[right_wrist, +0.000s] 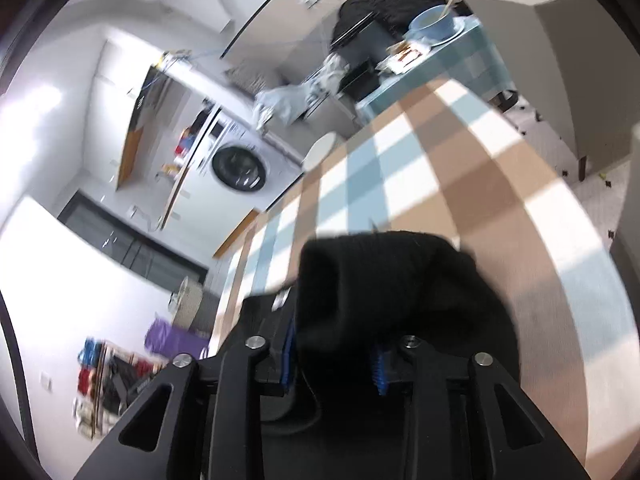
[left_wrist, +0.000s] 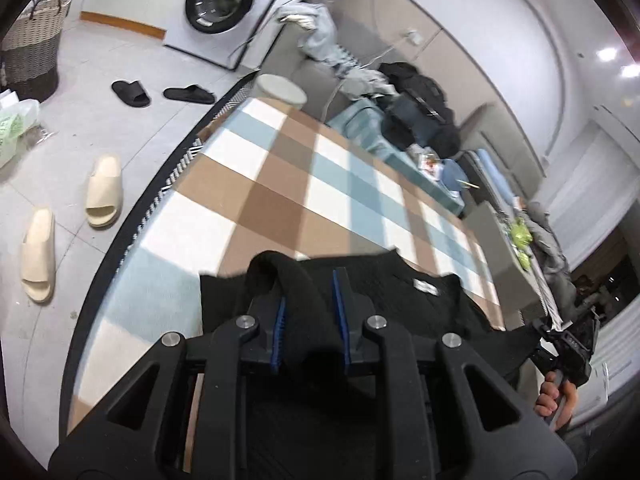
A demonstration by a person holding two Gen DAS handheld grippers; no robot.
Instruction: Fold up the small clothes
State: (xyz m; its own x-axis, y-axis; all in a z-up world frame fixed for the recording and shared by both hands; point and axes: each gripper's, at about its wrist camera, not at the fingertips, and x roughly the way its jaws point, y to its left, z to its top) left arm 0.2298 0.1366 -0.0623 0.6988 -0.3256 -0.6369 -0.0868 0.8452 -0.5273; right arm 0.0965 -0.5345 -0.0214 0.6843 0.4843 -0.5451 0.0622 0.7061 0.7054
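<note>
Black garment [left_wrist: 400, 300] held at two ends over the checked rug [left_wrist: 280, 184].
Left gripper [left_wrist: 308, 312] and right gripper [right_wrist: 336, 344] each pinch a bunch of its cloth; its long axis runs between them, sagging onto the rug.

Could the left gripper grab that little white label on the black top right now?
Probably not yet. The left gripper is already shut on a fold of the black top, so its jaws are full. The white label lies uncovered just beside it, so only the full grip stands in the way.
</note>
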